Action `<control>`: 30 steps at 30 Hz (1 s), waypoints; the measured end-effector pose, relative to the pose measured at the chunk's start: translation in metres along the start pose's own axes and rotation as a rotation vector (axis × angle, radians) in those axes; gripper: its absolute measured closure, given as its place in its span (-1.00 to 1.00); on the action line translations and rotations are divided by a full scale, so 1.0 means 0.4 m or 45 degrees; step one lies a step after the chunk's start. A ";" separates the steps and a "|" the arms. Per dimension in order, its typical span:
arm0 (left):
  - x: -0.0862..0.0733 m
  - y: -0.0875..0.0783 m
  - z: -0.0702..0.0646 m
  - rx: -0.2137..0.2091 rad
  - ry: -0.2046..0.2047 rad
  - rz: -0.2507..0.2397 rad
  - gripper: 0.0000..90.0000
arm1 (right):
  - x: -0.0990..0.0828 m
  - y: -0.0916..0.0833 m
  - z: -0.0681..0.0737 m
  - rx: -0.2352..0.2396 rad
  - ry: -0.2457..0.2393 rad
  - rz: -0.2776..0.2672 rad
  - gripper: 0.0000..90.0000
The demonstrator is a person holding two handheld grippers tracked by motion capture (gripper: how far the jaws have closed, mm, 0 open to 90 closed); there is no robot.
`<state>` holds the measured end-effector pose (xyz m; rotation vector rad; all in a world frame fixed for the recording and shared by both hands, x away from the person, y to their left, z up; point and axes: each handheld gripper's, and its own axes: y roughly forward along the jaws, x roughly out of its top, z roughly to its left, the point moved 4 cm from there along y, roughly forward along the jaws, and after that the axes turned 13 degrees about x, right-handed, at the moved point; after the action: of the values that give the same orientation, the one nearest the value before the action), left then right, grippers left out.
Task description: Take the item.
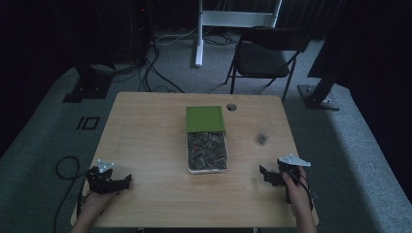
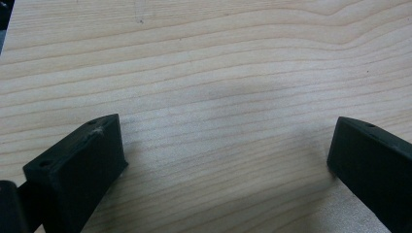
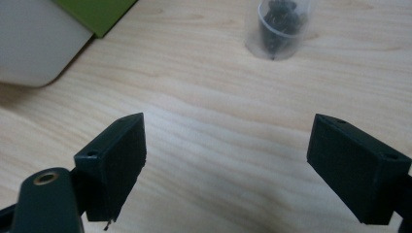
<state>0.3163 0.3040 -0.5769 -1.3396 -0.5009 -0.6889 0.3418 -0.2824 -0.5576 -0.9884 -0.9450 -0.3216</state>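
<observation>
A white box (image 1: 207, 151) full of small dark pieces sits at the table's middle, its green lid (image 1: 204, 119) lying just behind it. A clear plastic cup (image 1: 264, 134) with a few dark pieces stands to the right of the box. My left gripper (image 1: 127, 180) rests near the front left edge, open, with bare wood between its jaws in the left gripper view (image 2: 228, 145). My right gripper (image 1: 263, 173) is held near the front right, open and empty; in the right gripper view (image 3: 228, 145) the cup (image 3: 282, 26) lies ahead and the box corner (image 3: 34, 43) at left.
The wooden table (image 1: 145, 141) has a cable hole (image 1: 231, 107) behind the lid. A black folding chair (image 1: 265, 56) and a white stand (image 1: 199, 34) are on the floor beyond. Cables trail on the floor at left.
</observation>
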 end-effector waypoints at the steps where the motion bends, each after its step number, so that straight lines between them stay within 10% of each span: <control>1: 0.000 0.000 0.000 0.000 0.000 0.000 -0.99 | -0.010 0.000 0.003 0.008 -0.011 0.014 -0.68; 30: 0.000 0.000 0.000 0.000 0.000 0.000 -0.99 | -0.103 -0.031 0.036 0.007 -0.089 0.162 -0.68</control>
<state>0.3163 0.3041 -0.5769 -1.3395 -0.5003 -0.6889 0.3027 -0.2841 -0.5804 -1.0556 -0.9410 -0.1786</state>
